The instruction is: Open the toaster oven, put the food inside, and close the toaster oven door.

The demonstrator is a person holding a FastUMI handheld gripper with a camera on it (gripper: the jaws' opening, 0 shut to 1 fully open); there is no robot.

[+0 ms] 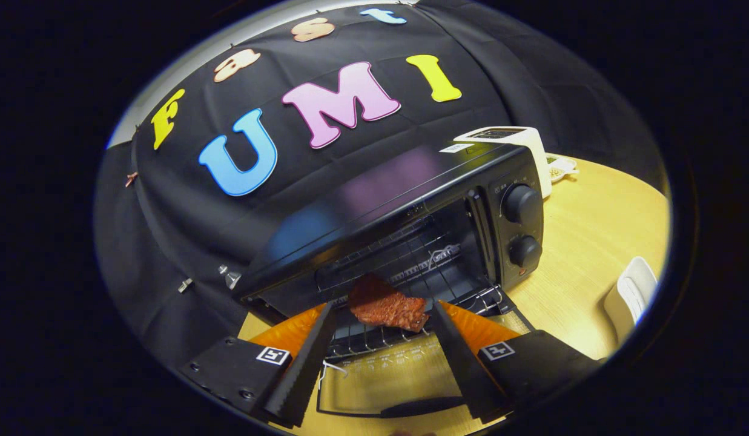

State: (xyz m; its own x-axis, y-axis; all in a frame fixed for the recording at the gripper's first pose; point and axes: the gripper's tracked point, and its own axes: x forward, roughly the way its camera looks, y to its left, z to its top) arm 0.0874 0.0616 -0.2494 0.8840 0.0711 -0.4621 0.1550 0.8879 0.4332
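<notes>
The gripper (383, 309) is shown with its two fingers spread wide apart and nothing gripped between them; the meat (387, 303) is seen in the gap near the fingertips but is touched by neither finger, so it is judged to have been let go. The meat, a reddish-brown slab, is laid on the wire rack (374, 339) at the mouth of the toaster oven (404, 230), its far end tilted up toward the cavity; whether it rests fully on the rack cannot be told. The placement is judged deliberate: the rack is drawn forward over the lowered glass door (380, 378), so that food may be set down without the fingers entering the cavity. The door is folded flat toward the fingers, its handle (419, 407) lying nearest them, between and below the finger bases. The step in hand is taken to be the release of the food; closing of the door remains. The handle is unobstructed, though the door may be blocked by the projecting rack and meat unless these are pushed in. On the table (592, 242), a white appliance (519, 142) stands behind the oven and a white object (631, 297) lies well to its right, both clear of the work.
</notes>
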